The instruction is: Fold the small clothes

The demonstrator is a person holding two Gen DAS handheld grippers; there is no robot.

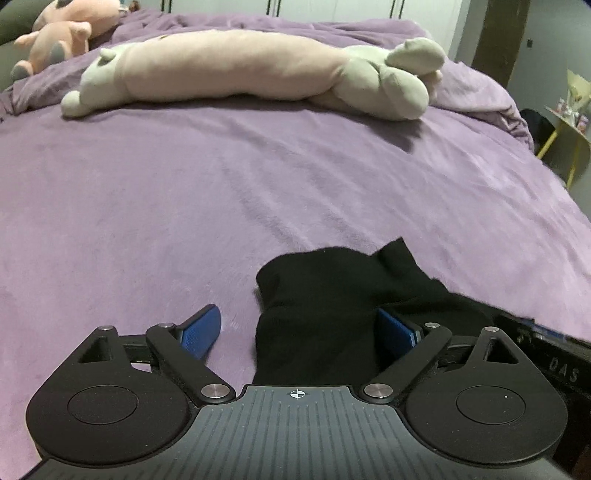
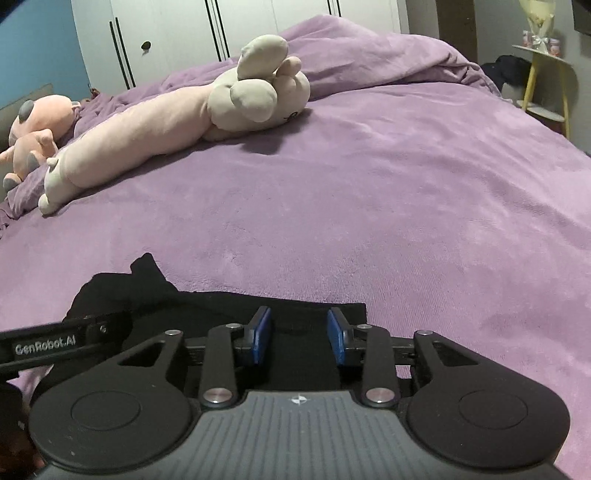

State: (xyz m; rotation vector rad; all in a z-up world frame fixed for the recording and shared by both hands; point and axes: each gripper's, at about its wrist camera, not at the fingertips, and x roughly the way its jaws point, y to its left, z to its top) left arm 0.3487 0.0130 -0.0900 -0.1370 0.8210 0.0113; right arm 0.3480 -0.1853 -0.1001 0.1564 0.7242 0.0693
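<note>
A black piece of clothing (image 1: 325, 295) is laid on the purple bed cover (image 1: 147, 206), right in front of both tools. The left gripper (image 1: 299, 328) is held with its two blue pads wide apart. The cloth is bunched up between them, closer to the right-side pad (image 1: 395, 328), which is partly covered by the cloth. The left-side pad (image 1: 199, 332) is seen over bare purple cover, just beside the cloth. Nothing is squeezed by this tool.

The right gripper (image 2: 299, 339) is also held with its pads apart, though not as wide. The flat end of the black cloth (image 2: 295, 314) is spread under and between its pads. It cannot be told if the pads are touching the cloth. A straight edge of the cloth is seen just past the pad tips. The other tool's black bar is seen low on the left side, over the lumpy end of the cloth.

Far ahead of both tools, a long soft toy (image 1: 240, 70) is laid across the bed. A pink soft toy (image 1: 62, 33) is seen far ahead to the left.
</note>
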